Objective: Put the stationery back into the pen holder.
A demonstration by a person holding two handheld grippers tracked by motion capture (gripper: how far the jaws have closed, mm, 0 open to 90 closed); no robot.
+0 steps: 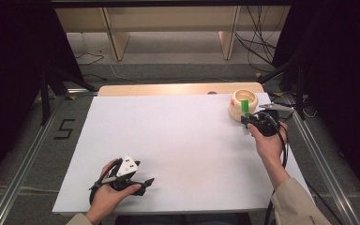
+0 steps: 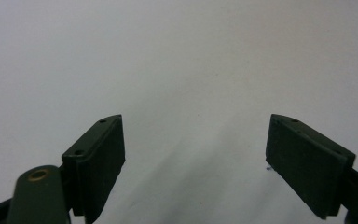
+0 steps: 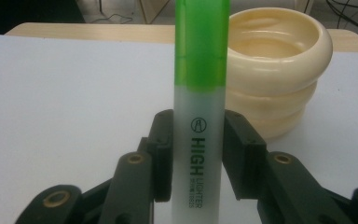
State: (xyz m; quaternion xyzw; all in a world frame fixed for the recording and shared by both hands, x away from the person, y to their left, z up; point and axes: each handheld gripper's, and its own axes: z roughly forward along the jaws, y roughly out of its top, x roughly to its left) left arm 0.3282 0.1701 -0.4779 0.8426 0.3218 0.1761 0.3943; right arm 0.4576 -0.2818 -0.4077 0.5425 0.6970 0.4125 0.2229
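Bare white table (image 1: 178,140) between the claws; ridged cream bowl (image 1: 242,102) just beyond the right claw (image 1: 249,121)

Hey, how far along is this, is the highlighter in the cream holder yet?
Done: the right gripper has the green highlighter clamped between its jaws, upright. In hand: it is held just in front of the cream ridged holder, near the table's far right corner. Left: the highlighter is not yet inside the holder. The left gripper rests open over bare tabletop, holding nothing.

High view overlooks the table (image 1: 178,140); gripper views sit close above it.
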